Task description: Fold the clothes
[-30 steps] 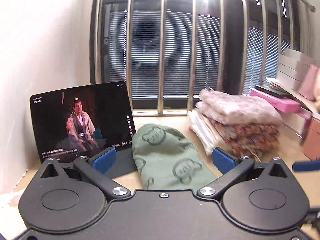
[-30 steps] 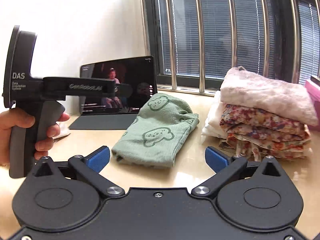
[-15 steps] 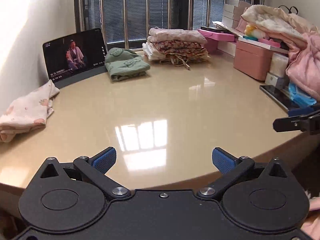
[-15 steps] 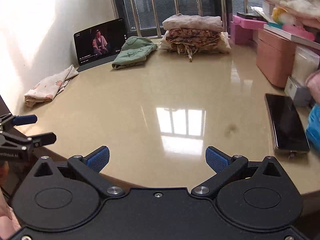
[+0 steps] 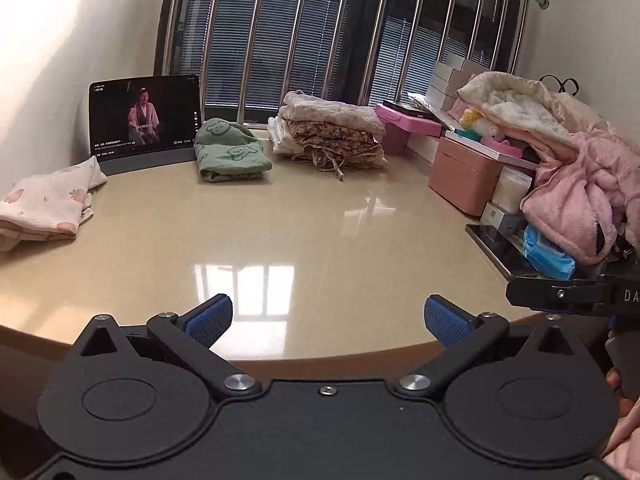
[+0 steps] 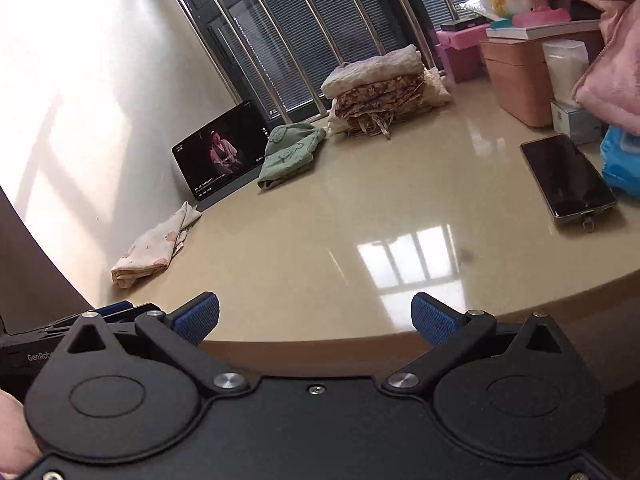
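Note:
My left gripper (image 5: pixel 328 320) is open and empty at the near edge of the beige table (image 5: pixel 280 232). My right gripper (image 6: pixel 316 320) is open and empty too, at the same edge. A folded green bear-print garment (image 5: pixel 230 156) (image 6: pixel 292 152) lies at the back. A folded stack of floral clothes (image 5: pixel 332 136) (image 6: pixel 380 92) sits beside it. A pale pink printed cloth (image 5: pixel 44 204) (image 6: pixel 150 246) lies folded at the left. A heap of unfolded pink fleece clothes (image 5: pixel 576 184) (image 6: pixel 616 76) rests at the right.
A tablet (image 5: pixel 144 120) playing video leans on the left wall. A phone (image 6: pixel 566 180) lies at the right of the table, next to a blue mask pack (image 5: pixel 548 252). Pink boxes (image 5: pixel 464 176) stand at the right. A barred window is behind.
Both grippers have pulled back from the green garment at the back to the table's near edge. The right view has since tilted. Both stay open and empty.

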